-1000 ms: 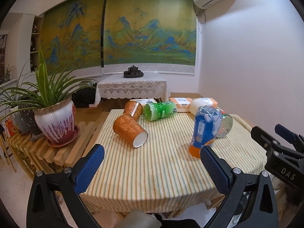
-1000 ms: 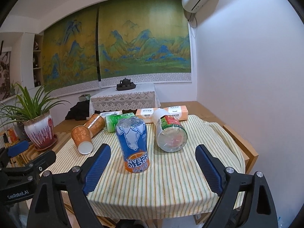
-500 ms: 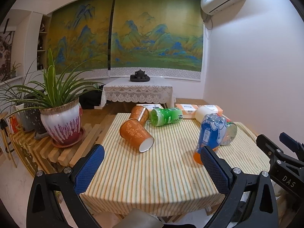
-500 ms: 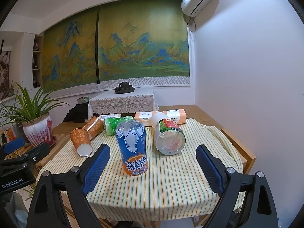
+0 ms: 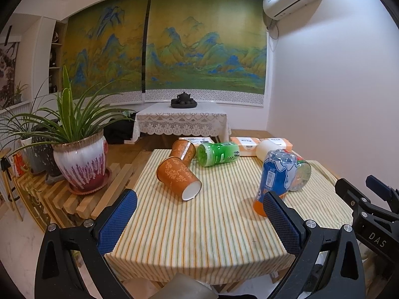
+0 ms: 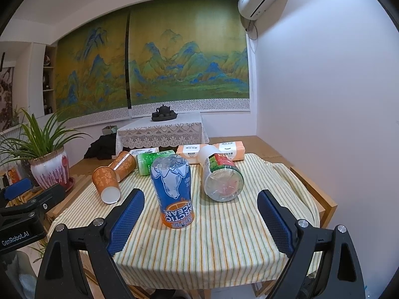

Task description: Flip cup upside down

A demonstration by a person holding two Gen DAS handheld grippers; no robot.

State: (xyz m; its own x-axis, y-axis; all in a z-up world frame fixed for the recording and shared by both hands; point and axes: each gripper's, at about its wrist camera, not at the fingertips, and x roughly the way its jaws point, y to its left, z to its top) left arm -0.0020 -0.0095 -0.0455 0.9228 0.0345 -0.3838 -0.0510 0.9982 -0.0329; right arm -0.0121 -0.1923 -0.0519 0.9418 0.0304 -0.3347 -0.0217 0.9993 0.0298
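Two orange patterned cups lie on their sides on the striped tablecloth. The nearer cup (image 5: 178,178) (image 6: 106,183) has its white mouth toward me. The farther cup (image 5: 183,149) (image 6: 123,163) lies just behind it. My left gripper (image 5: 199,220) is open and empty, held back from the table's near edge. My right gripper (image 6: 200,220) is open and empty, also short of the table, facing the blue bottle. Each gripper shows at the edge of the other's view.
A blue and orange bottle (image 5: 275,180) (image 6: 174,191) stands upside down mid-table. A green bottle (image 5: 218,153) and a clear bottle (image 6: 220,177) lie on their sides. Packets (image 6: 224,149) lie at the back. A potted plant (image 5: 79,162) stands left of the table (image 5: 212,236).
Both grippers have drifted slightly, so the table looks a little lower and farther. Nothing on the table moved; both grippers stay open.
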